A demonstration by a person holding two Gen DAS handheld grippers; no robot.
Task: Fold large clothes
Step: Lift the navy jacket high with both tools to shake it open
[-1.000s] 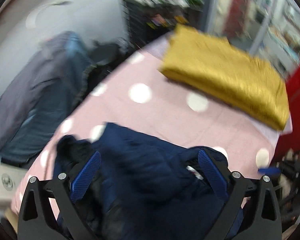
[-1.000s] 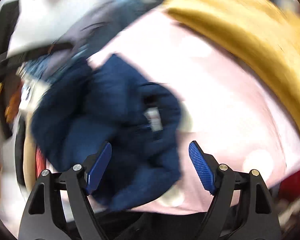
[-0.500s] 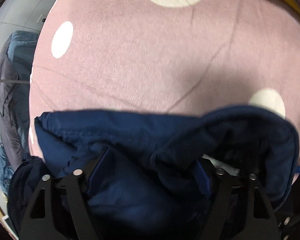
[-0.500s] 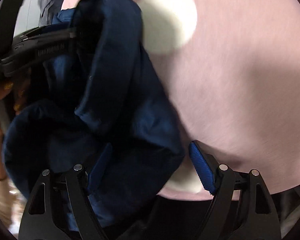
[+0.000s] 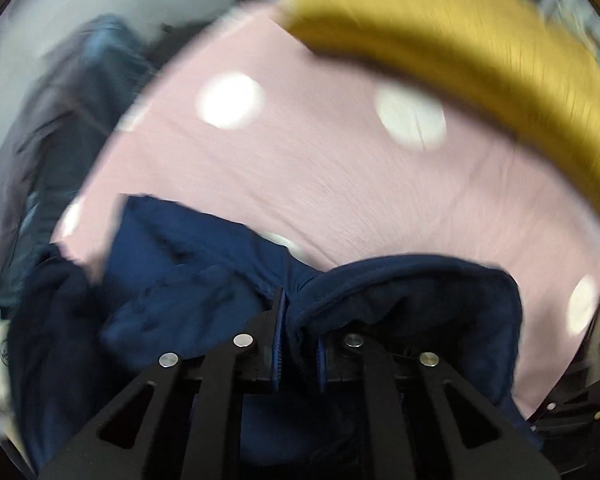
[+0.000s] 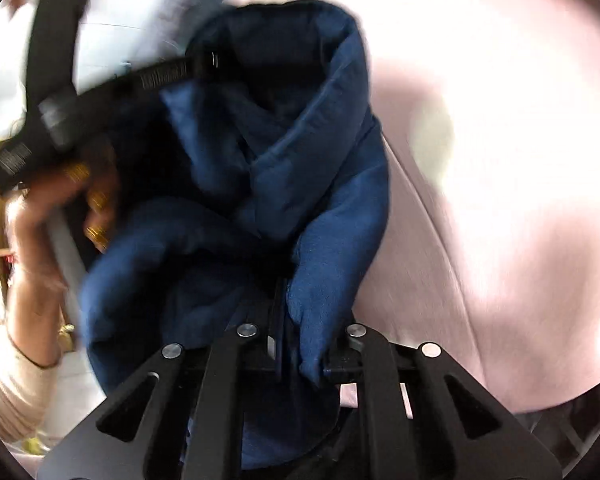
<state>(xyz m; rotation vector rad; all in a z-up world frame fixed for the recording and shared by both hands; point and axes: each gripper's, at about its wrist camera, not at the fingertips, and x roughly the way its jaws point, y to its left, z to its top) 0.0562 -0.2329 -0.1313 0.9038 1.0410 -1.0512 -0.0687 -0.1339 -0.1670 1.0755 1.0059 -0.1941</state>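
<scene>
Work surface: a pink cloth with white polka dots (image 5: 340,168) covers the table, and a folded mustard-yellow textile (image 5: 480,44) lies at its far side. A bunched navy garment (image 5: 204,296) of soft matte fabric sits at the near edge. The left gripper (image 5: 298,344) and right gripper (image 6: 304,344) each have their jaws pressed together, pinching folds of it.

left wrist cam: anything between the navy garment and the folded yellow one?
Only bare pink polka-dot cloth, seen in the left wrist view. The navy garment, pinched in the left gripper, lies apart from the folded yellow garment.
</scene>
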